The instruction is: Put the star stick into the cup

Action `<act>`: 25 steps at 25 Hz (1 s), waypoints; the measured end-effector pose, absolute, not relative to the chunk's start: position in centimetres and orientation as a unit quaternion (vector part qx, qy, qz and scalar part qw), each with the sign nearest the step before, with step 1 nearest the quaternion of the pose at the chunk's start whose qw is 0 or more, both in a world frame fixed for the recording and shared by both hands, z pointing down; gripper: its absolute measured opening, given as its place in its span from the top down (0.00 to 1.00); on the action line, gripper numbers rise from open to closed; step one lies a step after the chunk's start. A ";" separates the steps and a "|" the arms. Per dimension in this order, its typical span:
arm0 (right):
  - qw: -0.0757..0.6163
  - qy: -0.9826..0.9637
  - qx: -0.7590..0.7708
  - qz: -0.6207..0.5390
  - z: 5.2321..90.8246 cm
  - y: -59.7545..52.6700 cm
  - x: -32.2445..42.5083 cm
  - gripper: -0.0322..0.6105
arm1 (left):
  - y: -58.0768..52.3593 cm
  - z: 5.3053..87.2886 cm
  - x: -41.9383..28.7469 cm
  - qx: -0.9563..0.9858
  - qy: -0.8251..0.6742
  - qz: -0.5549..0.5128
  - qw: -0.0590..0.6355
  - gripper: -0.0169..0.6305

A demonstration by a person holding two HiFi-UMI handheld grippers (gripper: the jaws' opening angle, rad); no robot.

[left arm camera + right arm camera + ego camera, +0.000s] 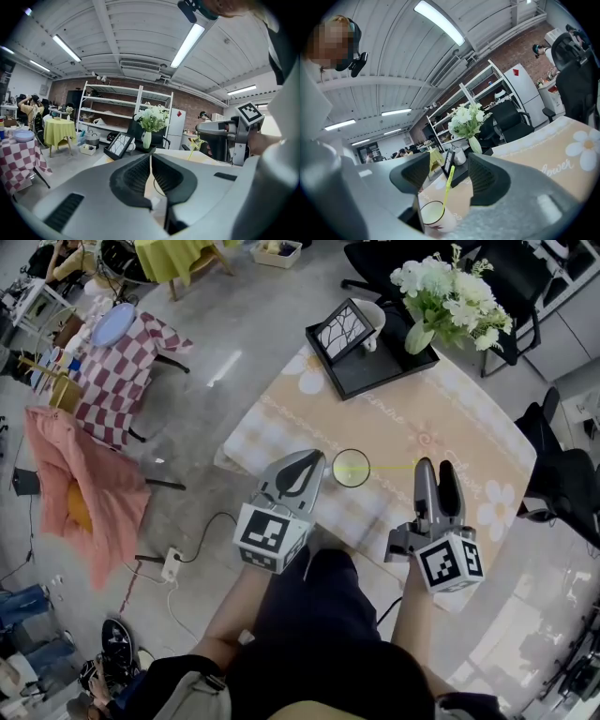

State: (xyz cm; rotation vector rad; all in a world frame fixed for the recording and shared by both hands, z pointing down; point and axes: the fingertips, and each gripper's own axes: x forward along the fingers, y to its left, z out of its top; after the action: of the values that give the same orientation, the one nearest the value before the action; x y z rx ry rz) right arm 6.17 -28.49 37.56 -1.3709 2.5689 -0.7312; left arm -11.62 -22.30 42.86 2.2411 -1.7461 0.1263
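Note:
A white cup stands on the floral-cloth table, near its front edge. The yellow-green star stick stands in the cup and leans right, towards my right gripper. In the right gripper view the stick rises out of the cup just beyond the jaws. My right gripper is open and holds nothing. My left gripper is shut and empty, just left of the cup. The left gripper view shows the star beside the right gripper.
At the table's far end a black tray carries a framed picture, a white mug and a vase of white flowers. Black chairs stand to the right. A checkered table and pink cloth are left.

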 end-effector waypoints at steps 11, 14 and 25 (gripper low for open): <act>0.093 0.847 -0.469 -0.231 36.0 -27.3 8.6 0.57 | -22.7 41.0 -9.0 0.802 -0.582 0.034 0.129 0.94; 0.097 0.846 -0.473 -0.226 35.6 -26.9 9.3 0.57 | -23.0 40.5 -8.1 0.810 -0.573 0.030 0.124 0.94; 0.087 0.842 -0.494 -0.198 35.3 -25.8 11.4 0.79 | -24.0 39.6 -4.6 0.834 -0.538 0.018 0.120 0.94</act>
State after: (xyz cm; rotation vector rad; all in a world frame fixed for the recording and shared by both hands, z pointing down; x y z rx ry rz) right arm 11.35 -25.75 35.31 -1.4707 2.5084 -0.5908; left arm -4.64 -23.97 39.58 2.4367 -1.5733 0.0529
